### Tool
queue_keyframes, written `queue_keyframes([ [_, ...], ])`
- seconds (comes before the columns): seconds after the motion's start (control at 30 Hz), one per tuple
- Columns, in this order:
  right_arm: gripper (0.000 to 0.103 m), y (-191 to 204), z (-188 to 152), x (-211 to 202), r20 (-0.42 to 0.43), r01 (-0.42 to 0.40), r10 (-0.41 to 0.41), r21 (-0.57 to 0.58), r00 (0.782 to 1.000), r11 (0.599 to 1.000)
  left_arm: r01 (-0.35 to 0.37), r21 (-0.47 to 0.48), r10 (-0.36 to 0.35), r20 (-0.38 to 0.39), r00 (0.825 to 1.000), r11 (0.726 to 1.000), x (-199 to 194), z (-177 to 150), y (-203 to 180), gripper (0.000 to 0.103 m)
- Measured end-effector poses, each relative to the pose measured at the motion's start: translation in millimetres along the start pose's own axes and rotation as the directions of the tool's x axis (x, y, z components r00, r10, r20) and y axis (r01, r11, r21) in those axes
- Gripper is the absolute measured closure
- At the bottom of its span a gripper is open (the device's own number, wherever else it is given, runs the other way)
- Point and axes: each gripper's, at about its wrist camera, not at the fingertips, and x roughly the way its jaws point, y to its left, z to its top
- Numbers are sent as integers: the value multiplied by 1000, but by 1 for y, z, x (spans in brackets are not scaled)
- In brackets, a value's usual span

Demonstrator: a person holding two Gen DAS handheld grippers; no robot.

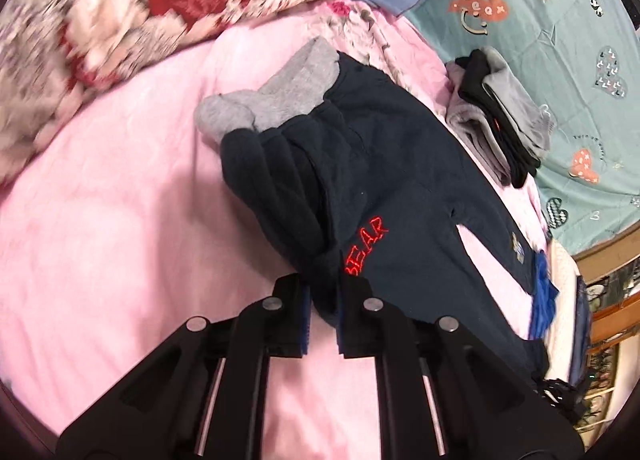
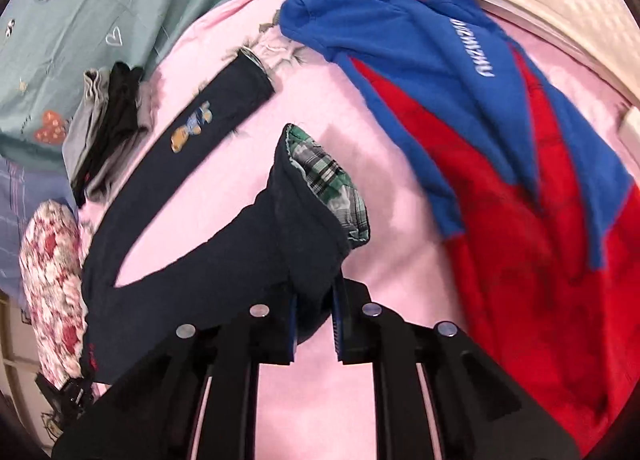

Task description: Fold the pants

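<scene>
The left tool (image 1: 323, 312) grips the navy pants (image 1: 384, 179) at the waist; the right tool (image 2: 314, 320) grips a leg cuff, both over the pink bed (image 1: 100, 240).

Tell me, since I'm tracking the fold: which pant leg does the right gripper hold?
The plaid-lined leg, pinched in the right gripper; the bear-patch leg lies flat, ungripped.

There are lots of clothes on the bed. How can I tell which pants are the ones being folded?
Find the pink bedsheet. In its middle lie the dark navy pants, pinched at each end by the left gripper and right gripper. Only they have red letters at the waist, a little bear on one leg and checked lining; the folded clothes nearby are grey and black.
</scene>
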Motion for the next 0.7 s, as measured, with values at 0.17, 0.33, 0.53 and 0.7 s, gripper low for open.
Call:
queue_keyframes([
  [0.17, 79, -17, -12, 26, -58, 65, -65, -10, 996, 998, -50, 11, 51, -103, 993, 999, 19, -12, 9, 89],
  [0.33, 44, 8, -8, 18, -36, 206, -213, -142, 976, 968, -57, 66, 61, -63, 996, 996, -17, -15, 4, 62],
  [0.53, 19, 53, 37, -17, 123, 194, -169, -228, 978, 954, -112, 243, 80, 139, 987, 964, -58, 27, -56, 36],
  [0.7, 19, 106, 107, 38, 43, 57, -46, -303, 998, 951, -133, 319, 134, 20, 991, 938, 17, 94, -92, 24],
])
